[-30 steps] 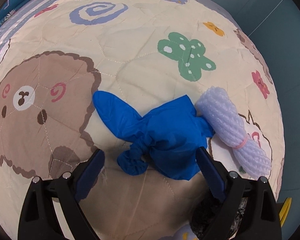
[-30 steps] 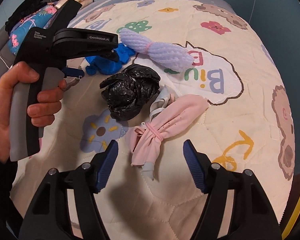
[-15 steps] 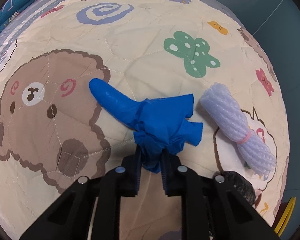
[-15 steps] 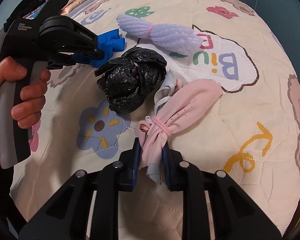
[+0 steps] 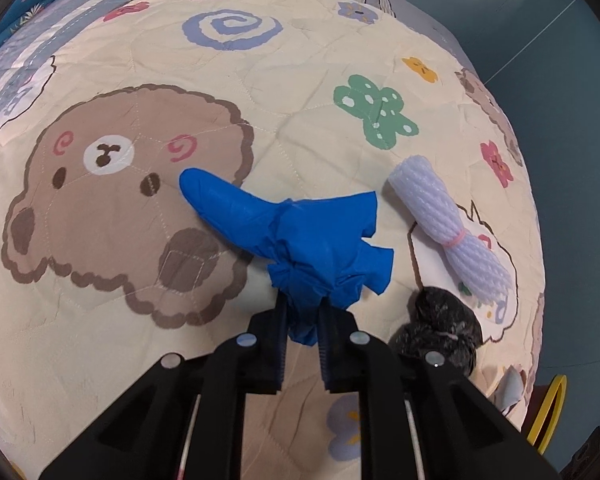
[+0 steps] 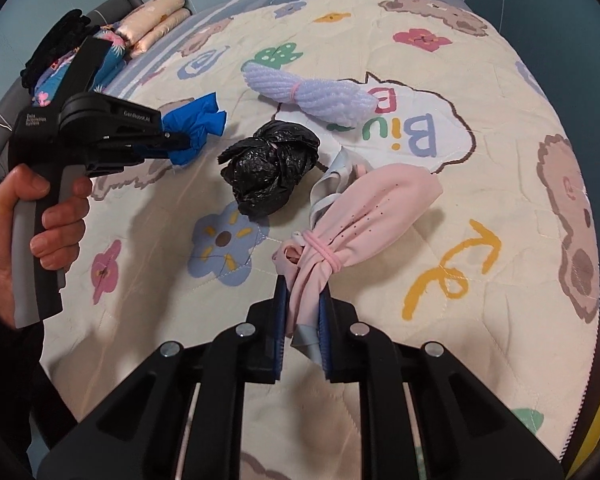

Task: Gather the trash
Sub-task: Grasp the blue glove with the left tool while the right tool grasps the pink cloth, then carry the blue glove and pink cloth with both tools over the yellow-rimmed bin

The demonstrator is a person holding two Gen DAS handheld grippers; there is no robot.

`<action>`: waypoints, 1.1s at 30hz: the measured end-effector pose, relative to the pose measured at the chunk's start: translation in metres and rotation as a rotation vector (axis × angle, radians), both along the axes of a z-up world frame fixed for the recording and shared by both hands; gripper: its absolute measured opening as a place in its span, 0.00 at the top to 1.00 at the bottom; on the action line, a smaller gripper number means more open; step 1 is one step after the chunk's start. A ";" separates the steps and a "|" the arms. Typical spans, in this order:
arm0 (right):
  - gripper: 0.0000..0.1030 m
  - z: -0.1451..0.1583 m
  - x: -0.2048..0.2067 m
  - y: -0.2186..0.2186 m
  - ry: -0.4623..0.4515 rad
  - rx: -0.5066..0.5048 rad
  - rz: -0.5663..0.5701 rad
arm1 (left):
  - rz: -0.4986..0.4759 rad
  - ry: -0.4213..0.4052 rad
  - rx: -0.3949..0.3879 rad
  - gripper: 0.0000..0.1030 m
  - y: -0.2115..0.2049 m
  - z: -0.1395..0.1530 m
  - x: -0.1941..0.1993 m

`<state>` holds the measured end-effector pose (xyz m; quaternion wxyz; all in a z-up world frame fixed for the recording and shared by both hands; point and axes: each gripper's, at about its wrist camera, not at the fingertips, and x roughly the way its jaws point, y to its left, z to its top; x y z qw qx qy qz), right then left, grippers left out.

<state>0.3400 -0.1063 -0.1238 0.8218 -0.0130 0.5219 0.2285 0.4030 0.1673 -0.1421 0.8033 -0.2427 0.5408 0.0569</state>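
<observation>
A crumpled blue glove (image 5: 320,240) hangs from my left gripper (image 5: 302,312), which is shut on its bunched end and holds it just above the cartoon quilt (image 5: 140,340). The right wrist view shows the same left gripper (image 6: 180,142) holding the blue glove (image 6: 196,124), with a person's hand (image 6: 40,220) on its handle. My right gripper (image 6: 302,300) is closing, and its pads press on the tail of a pink cloth bundle (image 6: 364,208) tied with a pink band. A black plastic bag ball (image 6: 272,168) and a white foam net roll (image 6: 312,94) lie on the quilt between the two grippers.
Folded pillows (image 6: 152,16) and a dark cloth pile (image 6: 56,48) sit at the bed's far left. The quilt drops off to the teal floor on the right, where a yellow rim (image 5: 548,412) shows. The black bag (image 5: 440,324) lies close to my left gripper's right finger.
Both grippers went from wide open to shut, the left on the blue glove and the right on the pink bundle. Both have since lifted a little, raising the glove and the bundle's tail.
</observation>
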 end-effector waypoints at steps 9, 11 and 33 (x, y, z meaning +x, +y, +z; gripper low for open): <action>0.87 0.031 -0.033 -0.030 -0.044 0.031 -0.018 | -0.011 -0.017 -0.022 0.88 0.002 0.012 -0.026; 0.87 0.039 -0.044 -0.038 -0.059 0.035 -0.021 | -0.017 -0.025 -0.020 0.88 0.000 0.017 -0.031; 0.87 0.085 -0.115 -0.116 -0.141 0.079 -0.068 | -0.142 -0.085 0.000 0.88 -0.052 0.066 -0.073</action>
